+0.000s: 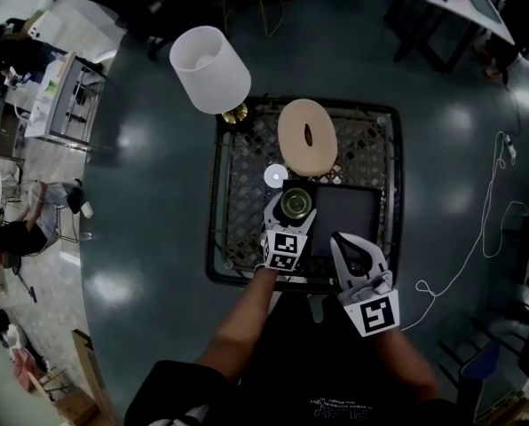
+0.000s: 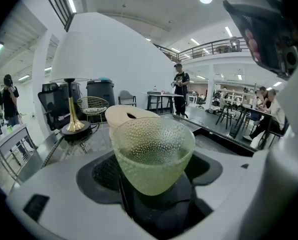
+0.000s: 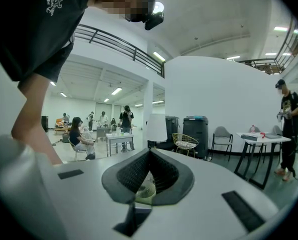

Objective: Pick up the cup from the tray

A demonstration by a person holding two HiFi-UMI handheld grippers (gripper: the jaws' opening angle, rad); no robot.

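Cup [image 2: 153,156] sits on the tray [image 1: 349,216] between your left gripper's [image 1: 295,211] spread jaws, not yet pinched, so centre it, close evenly on its beaded wall, lift straight, and hold your right gripper [image 1: 344,245], clenched and empty, clear beside it.

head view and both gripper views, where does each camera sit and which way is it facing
Head view: on the person's head, looking steeply down at the tray on the table; forearms, left hand-held gripper and right hand-held gripper show.
Left gripper view: rides the left hand-held gripper, looking along its jaws at the cup between them, lamp behind.
Right gripper view: rides the right hand-held gripper, facing the lamp past its closed jaws; the person's arm shows.
Shared: all three show cup and lamp.
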